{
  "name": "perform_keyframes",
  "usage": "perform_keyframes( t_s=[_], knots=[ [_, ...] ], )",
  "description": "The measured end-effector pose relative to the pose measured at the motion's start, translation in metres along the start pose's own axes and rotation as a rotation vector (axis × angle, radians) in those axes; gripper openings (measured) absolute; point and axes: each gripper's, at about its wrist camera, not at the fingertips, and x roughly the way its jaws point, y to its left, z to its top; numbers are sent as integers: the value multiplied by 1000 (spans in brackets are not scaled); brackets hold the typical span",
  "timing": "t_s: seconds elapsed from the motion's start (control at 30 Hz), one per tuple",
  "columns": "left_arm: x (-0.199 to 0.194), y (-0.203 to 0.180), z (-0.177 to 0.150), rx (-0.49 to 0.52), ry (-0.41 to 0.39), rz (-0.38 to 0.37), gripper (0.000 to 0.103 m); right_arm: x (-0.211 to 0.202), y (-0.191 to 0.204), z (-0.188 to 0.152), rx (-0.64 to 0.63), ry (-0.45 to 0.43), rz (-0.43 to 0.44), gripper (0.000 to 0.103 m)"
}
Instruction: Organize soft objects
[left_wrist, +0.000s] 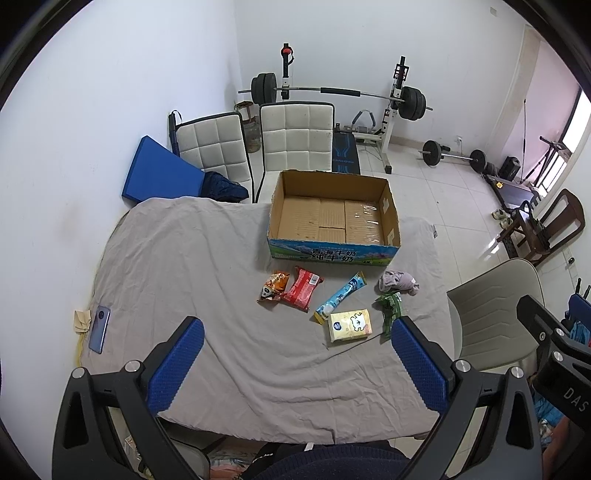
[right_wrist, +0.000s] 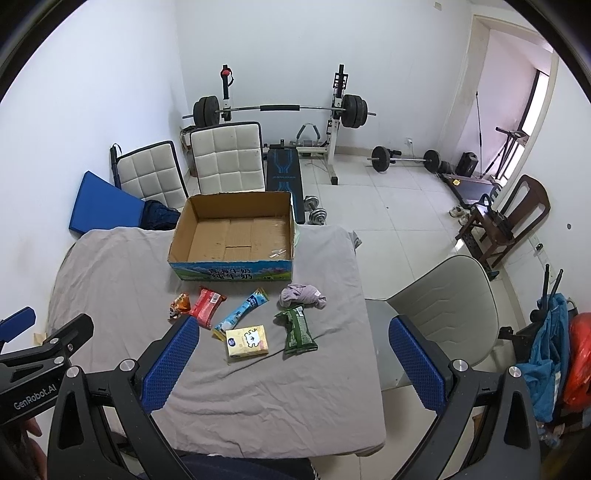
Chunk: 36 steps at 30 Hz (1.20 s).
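Observation:
An open, empty cardboard box (left_wrist: 334, 218) (right_wrist: 232, 236) stands at the far side of the grey-clothed table (left_wrist: 207, 258) (right_wrist: 122, 273). In front of it lie an orange snack bag (left_wrist: 273, 288) (right_wrist: 180, 304), a red packet (left_wrist: 302, 288) (right_wrist: 207, 302), a long blue packet (left_wrist: 341, 295) (right_wrist: 242, 309), a yellow tissue pack (left_wrist: 350, 325) (right_wrist: 248, 340), a green packet (left_wrist: 390, 306) (right_wrist: 299, 328) and a crumpled purple cloth (left_wrist: 398, 281) (right_wrist: 301, 295). My left gripper (left_wrist: 295, 363) and right gripper (right_wrist: 291, 363) are both open and empty, held above the near part of the table.
A phone (left_wrist: 99, 328) lies near the table's left edge. A beige chair (left_wrist: 495, 314) (right_wrist: 443, 317) stands right of the table. Two white padded chairs (left_wrist: 295, 136) and a blue mat (left_wrist: 159, 173) stand behind. A weight bench and barbells (right_wrist: 280, 110) fill the back.

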Motion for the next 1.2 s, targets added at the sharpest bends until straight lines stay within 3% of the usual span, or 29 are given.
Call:
perform_keyframes(
  t_s=[1.03,1.2],
  knots=[
    [-5,5,-1,-1,-22,5,103,-6,0,3,4,-18,-5,103],
    [14,2,5,18,-7,-8,103,7,-6,4,23,1,-2,103]
  ],
)
